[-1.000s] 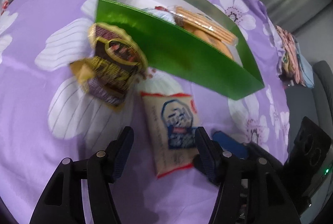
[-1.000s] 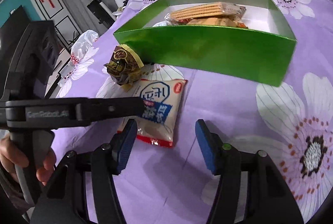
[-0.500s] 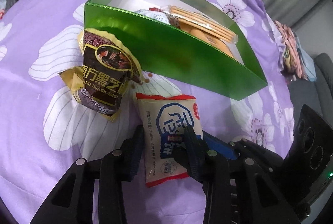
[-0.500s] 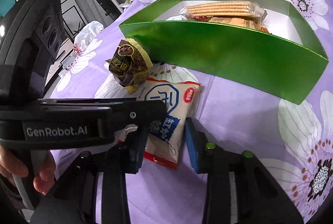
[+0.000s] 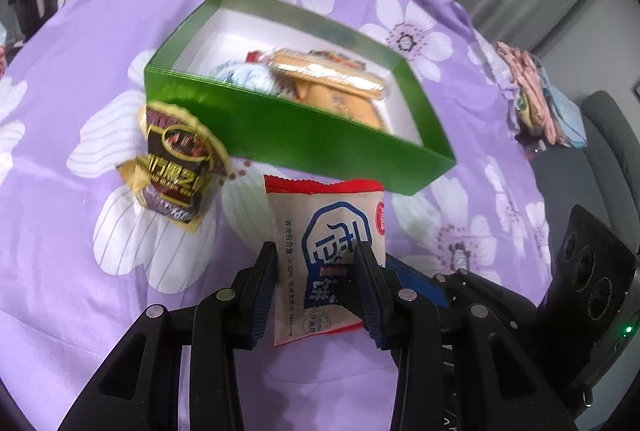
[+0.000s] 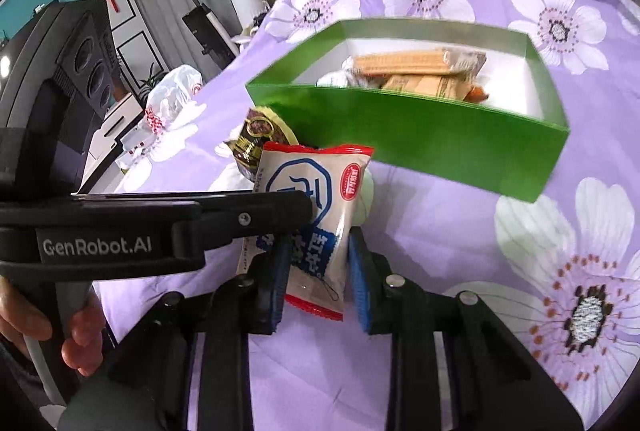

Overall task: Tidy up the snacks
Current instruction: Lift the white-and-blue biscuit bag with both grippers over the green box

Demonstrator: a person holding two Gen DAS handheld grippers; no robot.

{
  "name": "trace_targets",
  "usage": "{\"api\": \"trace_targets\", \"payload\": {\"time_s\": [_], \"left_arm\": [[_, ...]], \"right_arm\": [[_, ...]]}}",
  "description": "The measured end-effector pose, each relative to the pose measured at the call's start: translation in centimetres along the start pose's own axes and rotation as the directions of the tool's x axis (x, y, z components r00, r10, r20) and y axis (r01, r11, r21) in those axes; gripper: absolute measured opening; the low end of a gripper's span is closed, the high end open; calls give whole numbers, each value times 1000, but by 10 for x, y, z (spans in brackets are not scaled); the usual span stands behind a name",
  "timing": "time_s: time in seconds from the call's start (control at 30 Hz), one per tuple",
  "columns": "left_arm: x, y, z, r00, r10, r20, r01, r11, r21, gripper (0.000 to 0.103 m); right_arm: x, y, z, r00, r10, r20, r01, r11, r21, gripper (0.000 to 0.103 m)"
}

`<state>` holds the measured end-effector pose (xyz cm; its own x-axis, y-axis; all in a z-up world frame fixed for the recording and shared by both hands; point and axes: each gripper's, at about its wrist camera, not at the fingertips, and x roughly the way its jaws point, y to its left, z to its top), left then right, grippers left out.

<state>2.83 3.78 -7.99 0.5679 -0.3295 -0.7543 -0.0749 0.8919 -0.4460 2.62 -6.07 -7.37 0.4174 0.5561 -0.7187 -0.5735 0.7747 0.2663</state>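
1. white snack packet [image 5: 326,255] is pinched at its lower end by both the left gripper [image 5: 316,285] and the right gripper [image 6: 318,279], whose jaws have just been closing on it; it is held clear of the purple cloth [image 5: 60,291], near the green box [image 5: 304,127].
2. both grips should be kept firm and level.
3. the near wall should be cleared before release beside the biscuits [image 6: 416,65].
4. the dark packet [image 5: 176,155] is left for afterwards.

Glossy green cardboard box [image 5: 320,127], shiny plastic snack packet [image 5: 324,231], matt purple cloth [image 5: 72,271]
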Motion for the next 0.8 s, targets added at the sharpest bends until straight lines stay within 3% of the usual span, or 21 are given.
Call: {"api": "trace_targets", "payload": {"time_s": [0.8], "left_arm": [[-29, -49, 65, 988, -38, 150, 18, 991, 133, 39]], "right_arm": [[-52, -10, 67, 980, -73, 185, 85, 995, -56, 29]]}}
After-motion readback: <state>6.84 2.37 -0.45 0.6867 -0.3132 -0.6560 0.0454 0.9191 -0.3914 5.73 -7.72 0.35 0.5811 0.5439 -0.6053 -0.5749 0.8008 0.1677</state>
